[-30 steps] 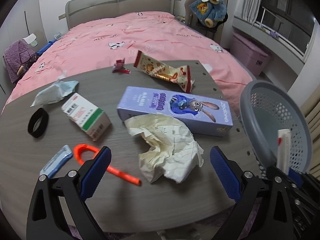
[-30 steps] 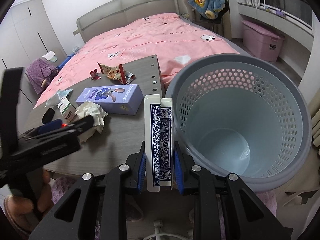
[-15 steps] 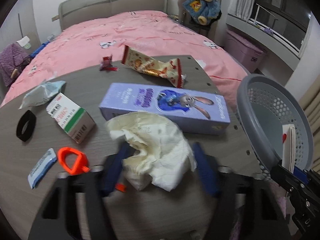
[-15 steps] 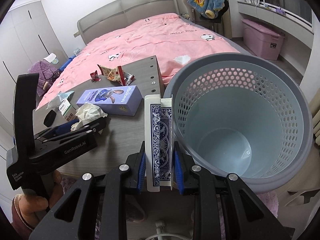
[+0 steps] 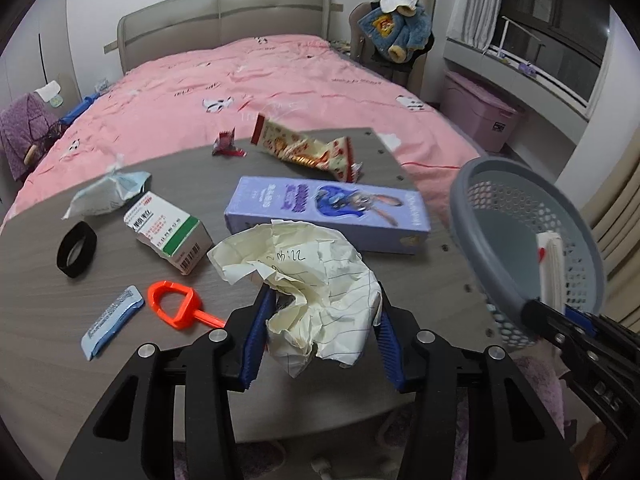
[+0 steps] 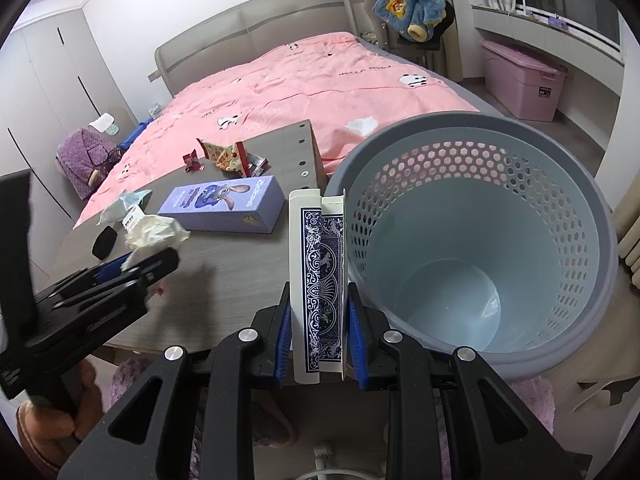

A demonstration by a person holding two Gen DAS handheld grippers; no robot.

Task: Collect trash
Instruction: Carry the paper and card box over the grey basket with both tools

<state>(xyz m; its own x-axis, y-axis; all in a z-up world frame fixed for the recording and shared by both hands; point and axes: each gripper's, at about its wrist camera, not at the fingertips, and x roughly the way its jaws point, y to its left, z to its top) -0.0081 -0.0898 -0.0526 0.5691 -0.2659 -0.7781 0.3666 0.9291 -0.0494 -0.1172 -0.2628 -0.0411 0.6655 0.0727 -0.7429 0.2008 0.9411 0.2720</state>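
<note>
The left gripper point(image 5: 320, 328) is angled downward, its jaws closing, and the crumpled paper point(image 5: 316, 296) is pinched between its blue pads point(image 5: 256, 336). The right gripper point(image 6: 320, 332) is likewise pointed downward, and a playing-card box point(image 6: 318, 280) is clamped upright between its nearly closed jaws. A hand point(image 6: 52, 412) is seen gripping the left gripper's handle.

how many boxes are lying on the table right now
2. The long purple cartoon box lies toward the basket side, and the small white-and-green carton lies left of it, beside the crumpled paper. A third, the card box, is off the table in the right gripper.
</note>
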